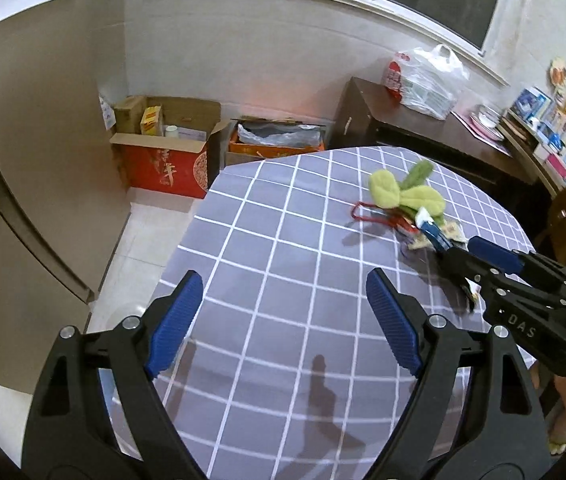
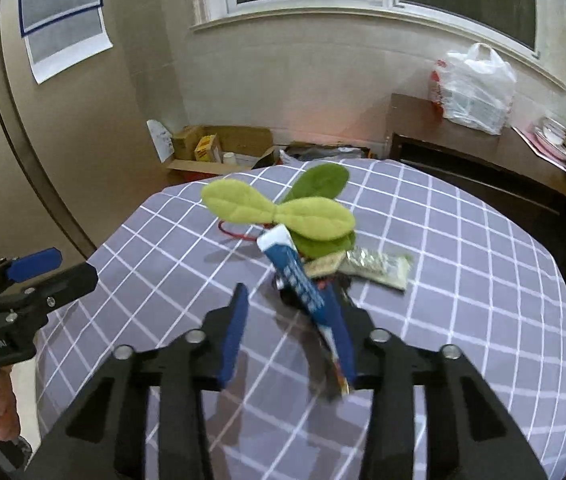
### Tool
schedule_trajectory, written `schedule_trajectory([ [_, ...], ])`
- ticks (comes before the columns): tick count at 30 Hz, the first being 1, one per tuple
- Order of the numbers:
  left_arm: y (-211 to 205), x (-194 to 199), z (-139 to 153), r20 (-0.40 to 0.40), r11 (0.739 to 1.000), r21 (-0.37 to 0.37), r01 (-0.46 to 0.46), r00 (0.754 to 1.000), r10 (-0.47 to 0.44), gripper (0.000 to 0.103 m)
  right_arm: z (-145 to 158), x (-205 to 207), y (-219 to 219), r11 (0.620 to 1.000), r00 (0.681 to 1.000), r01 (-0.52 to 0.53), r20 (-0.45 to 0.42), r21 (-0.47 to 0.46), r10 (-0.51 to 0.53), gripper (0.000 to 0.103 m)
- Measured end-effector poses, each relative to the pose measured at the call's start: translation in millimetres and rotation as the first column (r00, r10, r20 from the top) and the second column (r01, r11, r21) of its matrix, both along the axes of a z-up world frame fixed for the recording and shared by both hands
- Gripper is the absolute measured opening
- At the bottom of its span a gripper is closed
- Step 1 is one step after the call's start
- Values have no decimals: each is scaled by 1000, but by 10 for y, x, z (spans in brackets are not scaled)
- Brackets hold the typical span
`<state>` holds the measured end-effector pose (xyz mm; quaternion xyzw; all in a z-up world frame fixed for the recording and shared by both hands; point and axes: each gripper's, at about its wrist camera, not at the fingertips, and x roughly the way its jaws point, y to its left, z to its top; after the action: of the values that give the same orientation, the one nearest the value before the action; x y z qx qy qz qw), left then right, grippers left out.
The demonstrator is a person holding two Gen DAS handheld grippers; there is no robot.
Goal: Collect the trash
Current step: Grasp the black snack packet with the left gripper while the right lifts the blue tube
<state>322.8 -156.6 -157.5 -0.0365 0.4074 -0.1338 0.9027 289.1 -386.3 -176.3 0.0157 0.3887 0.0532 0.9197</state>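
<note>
- Jaws first: left gripper [image 1: 285, 280] is spread wide over bare cloth, low centre of the left wrist view, with nothing between the pads. Right gripper [image 2: 287, 300] is part-closed; the blue wrapper [image 2: 307, 300] lies along the right-hand pad, the other pad stands clear of it. Not a firm pinch as far as I can see.
- Bench [image 2: 463, 280]: grey cloth with a white check, fills the middle of both views.
- Cardboard boxes [image 1: 163, 136] are on the floor beyond the bench, upper left of the left wrist view. Beside them is a box lined with a plastic bag [image 1: 279, 136], likely the place for trash.
- Green leaf-shaped plush [image 2: 283, 212] lies centre frame, partly over the litter pile.
- Blue wrapper: tilted, upper end just below the plush, lower end blurred between the jaws.
- Foil wrapper [image 2: 379, 266] lies flat just right of the plush, with a smaller scrap touching it.
- Step in hand, by my reading: grasping the first piece of trash with the right gripper.
- Next move calls for closing both pads onto the blue wrapper, then lifting clear of the plush without dragging it. The left gripper is free for the foil wrapper.
</note>
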Motion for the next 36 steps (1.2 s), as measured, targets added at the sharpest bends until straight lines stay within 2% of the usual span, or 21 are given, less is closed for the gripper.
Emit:
schedule_trajectory([
  [4,-20,74,-75,-14,1000,1,0,1000,0,83,-86,207,60,999,1000,-15,-25,-45,14,34],
  [5,-28,84,-91,-18,1000,-1,2,1000,-2,83,-130,253,49,999,999,-10,-41,-46,8,30],
  [7,-51,105,-118,-27,1000,-4,3,1000,-3,83,-178,293,10,1000,999,-10,-52,-28,8,13],
  [9,-84,122,-122,-33,1000,-21,12,999,-12,83,-165,257,-48,1000,999,-14,-40,12,15,10],
  [11,-150,129,-109,-40,998,-49,25,999,-27,83,-91,174,-128,998,1000,-20,-7,62,21,9],
  [14,-278,116,-104,-61,995,-89,51,997,-56,83,30,48,-210,997,999,-12,36,81,9,9],
  [17,-468,70,-86,-64,992,-97,85,994,-92,83,127,-120,-370,993,998,17,65,113,-25,9],
  [20,-646,12,-72,-61,990,-92,109,992,-115,83,139,-264,-596,972,997,21,70,233,-39,9],
  [22,-766,-21,-67,-68,987,-100,125,989,-132,83,122,-322,-708,959,997,30,59,282,-48,9],
  [29,-1294,-70,-125,-80,978,-86,189,977,-196,83,-35,-467,-979,957,983,165,39,238,-179,9],
  [33,-1537,-15,-244,-100,975,-75,207,972,-214,82,-40,-537,-1065,949,974,199,53,244,-218,9],
  [35,-1615,-5,-284,-95,974,-60,216,971,-221,77,-41,-547,-1076,949,974,197,59,244,-218,9],
  [36,-1640,-2,-303,-98,973,-52,225,968,-229,61,-58,-551,-1085,949,975,192,58,250,-213,9],
])
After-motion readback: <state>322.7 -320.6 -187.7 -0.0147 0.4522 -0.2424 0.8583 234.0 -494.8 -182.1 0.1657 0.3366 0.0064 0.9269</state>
